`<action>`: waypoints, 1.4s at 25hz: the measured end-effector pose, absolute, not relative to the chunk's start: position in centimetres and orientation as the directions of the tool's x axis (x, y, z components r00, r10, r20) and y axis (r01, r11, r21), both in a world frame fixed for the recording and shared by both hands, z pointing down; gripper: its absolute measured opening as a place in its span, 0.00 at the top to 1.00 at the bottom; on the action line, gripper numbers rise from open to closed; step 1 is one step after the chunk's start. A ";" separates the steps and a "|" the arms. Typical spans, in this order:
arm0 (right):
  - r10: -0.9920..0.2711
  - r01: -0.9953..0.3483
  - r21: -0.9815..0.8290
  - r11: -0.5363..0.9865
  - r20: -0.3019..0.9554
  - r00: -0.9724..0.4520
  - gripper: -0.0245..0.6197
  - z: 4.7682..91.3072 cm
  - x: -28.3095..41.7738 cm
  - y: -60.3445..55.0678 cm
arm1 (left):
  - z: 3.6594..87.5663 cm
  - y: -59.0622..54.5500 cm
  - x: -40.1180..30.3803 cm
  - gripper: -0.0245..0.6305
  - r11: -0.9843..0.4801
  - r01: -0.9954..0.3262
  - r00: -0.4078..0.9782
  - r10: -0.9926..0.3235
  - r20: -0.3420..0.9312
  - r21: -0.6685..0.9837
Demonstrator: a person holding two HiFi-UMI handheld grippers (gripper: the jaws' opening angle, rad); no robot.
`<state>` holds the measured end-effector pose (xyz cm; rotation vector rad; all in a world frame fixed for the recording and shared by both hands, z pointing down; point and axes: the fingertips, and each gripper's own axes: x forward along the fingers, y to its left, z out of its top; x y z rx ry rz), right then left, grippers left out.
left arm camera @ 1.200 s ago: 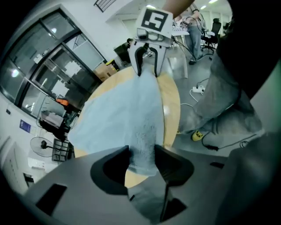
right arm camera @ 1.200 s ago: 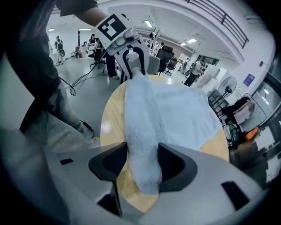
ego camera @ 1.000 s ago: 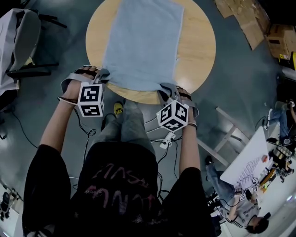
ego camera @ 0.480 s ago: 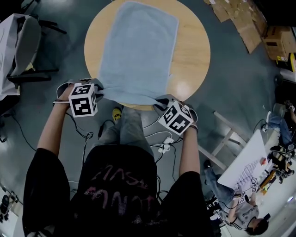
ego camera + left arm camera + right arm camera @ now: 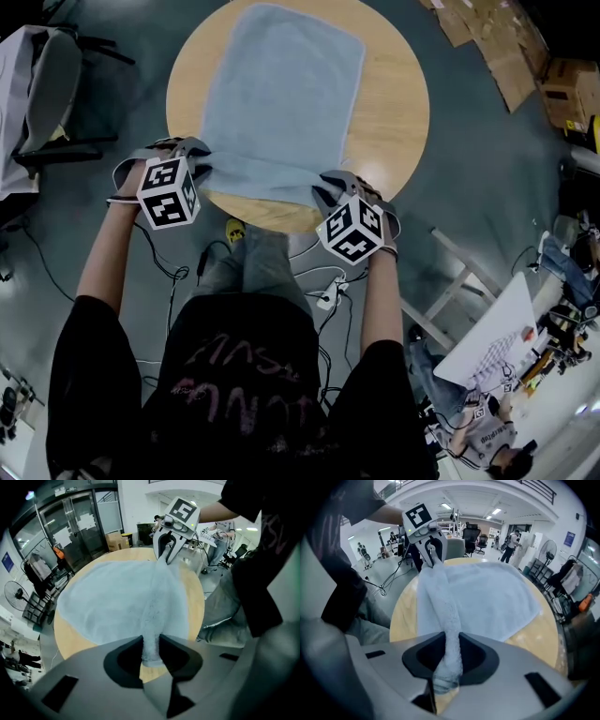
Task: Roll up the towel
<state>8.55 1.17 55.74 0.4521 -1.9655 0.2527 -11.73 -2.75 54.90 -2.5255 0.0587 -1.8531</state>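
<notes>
Near edge has come in off the rim! One blue towel (image 5: 281, 94) on one round desk (image 5: 398, 103); both the left gripper (image 5: 195, 155) and right gripper (image 5: 328, 186) pinch a near corner each, jaws lately easing wider.

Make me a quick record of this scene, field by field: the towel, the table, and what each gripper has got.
towel: pale blue towel, mostly flat on the table, near edge gathered into a raised ridge between the two grippers
table: round wooden table
left gripper: left gripper, jaws have just been opening a little, one near corner of the towel pinched between them
right gripper: right gripper, jaws likewise just opening, the other near corner pinched between them
roll: none seen yet
</notes>
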 end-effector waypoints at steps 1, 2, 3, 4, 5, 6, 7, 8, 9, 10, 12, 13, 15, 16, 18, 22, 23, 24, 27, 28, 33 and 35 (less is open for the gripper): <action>-0.201 -0.426 0.025 0.904 0.906 -0.374 0.82 56.0 8.6 1.0 | 55.2 -2.9 -11.6 0.79 -0.999 -0.024 0.301 -0.045 0.953 -0.039; -0.201 -0.430 0.021 0.902 0.904 -0.376 0.82 56.2 8.6 0.8 | 55.4 -3.1 -11.5 0.79 -0.999 -0.026 0.305 -0.050 0.951 -0.044; -0.200 -0.433 0.018 0.901 0.903 -0.381 0.82 56.2 8.6 0.7 | 55.5 -3.3 -11.4 0.78 -0.998 -0.032 0.311 -0.054 0.949 -0.046; -0.202 -0.433 0.018 0.901 0.901 -0.385 0.81 56.1 8.5 0.6 | 55.4 -3.5 -11.4 0.77 -0.998 -0.041 0.317 -0.058 0.947 -0.047; -0.208 -0.431 0.022 0.902 0.898 -0.388 0.80 55.9 8.6 0.5 | 55.1 -3.7 -11.5 0.75 -0.997 -0.054 0.324 -0.065 0.944 -0.050; -0.217 -0.431 0.031 0.902 0.895 -0.391 0.79 55.6 8.7 0.5 | 54.8 -3.9 -11.7 0.72 -0.996 -0.070 0.332 -0.075 0.940 -0.055; -0.233 -0.432 0.045 0.901 0.890 -0.391 0.77 55.1 8.8 0.5 | 54.4 -4.1 -11.9 0.70 -0.994 -0.085 0.340 -0.088 0.936 -0.062; -0.256 -0.437 0.067 0.897 0.884 -0.390 0.75 54.5 9.1 0.5 | 53.8 -4.2 -12.1 0.69 -0.992 -0.099 0.349 -0.105 0.931 -0.075; -0.287 -0.444 0.096 0.891 0.876 -0.387 0.75 53.7 9.3 0.4 | 53.1 -4.4 -12.3 0.68 -0.990 -0.110 0.357 -0.126 0.925 -0.093; -0.321 -0.452 0.126 0.883 0.865 -0.385 0.74 52.8 9.6 0.4 | 52.2 -4.6 -12.6 0.68 -0.986 -0.120 0.365 -0.150 0.919 -0.113; -0.385 -0.464 0.185 0.866 0.840 -0.383 0.74 50.8 10.0 0.5 | 50.4 -4.7 -13.0 0.68 -0.980 -0.132 0.380 -0.189 0.905 -0.149; -0.409 -0.463 0.211 0.861 0.828 -0.383 0.75 50.0 10.0 0.7 | 49.6 -4.3 -13.1 0.68 -0.979 -0.126 0.386 -0.196 0.901 -0.159; -0.424 -0.433 0.246 0.867 0.819 -0.385 0.76 49.1 9.4 1.9 | 48.6 -2.8 -13.0 0.70 -0.983 -0.081 0.387 -0.184 0.903 -0.165; -0.417 -0.407 0.253 0.878 0.822 -0.388 0.76 49.2 8.8 2.6 | 48.4 -1.9 -12.8 0.70 -0.984 -0.050 0.383 -0.175 0.907 -0.169; -0.394 -0.365 0.251 0.896 0.829 -0.398 0.75 50.2 7.3 3.9 | 49.0 -0.2 -12.1 0.69 -0.983 0.008 0.365 -0.167 0.916 -0.182; -0.371 -0.361 0.232 0.903 0.844 -0.387 0.70 53.4 5.7 3.8 | 52.4 0.9 -11.1 0.62 -0.973 0.091 0.291 -0.177 0.940 -0.211; -0.361 -0.364 0.220 0.905 0.851 -0.382 0.68 54.2 5.5 3.5 | 53.1 0.6 -11.0 0.61 -0.969 0.100 0.273 -0.192 0.943 -0.226; -0.348 -0.363 0.209 0.908 0.859 -0.377 0.66 54.9 5.3 3.2 | 53.7 0.1 -11.0 0.61 -0.966 0.101 0.260 -0.206 0.943 -0.239; -0.299 -0.341 0.169 0.925 0.877 -0.376 0.70 56.1 5.1 2.7 | 54.9 -1.0 -10.8 0.66 -0.967 0.097 0.229 -0.207 0.951 -0.234; -0.279 -0.340 0.146 0.929 0.880 -0.385 0.73 56.3 5.1 2.6 | 55.1 -1.2 -10.7 0.70 -0.972 0.095 0.221 -0.189 0.957 -0.214; -0.199 -0.358 0.041 0.933 0.886 -0.420 0.87 56.2 5.2 2.9 | 55.4 -0.7 -10.5 0.84 -0.993 0.082 0.219 -0.070 0.973 -0.090; -0.166 -0.352 0.008 0.936 0.891 -0.422 0.89 56.2 5.2 3.1 | 55.3 0.0 -10.8 0.86 -0.995 0.090 0.213 -0.022 0.977 -0.042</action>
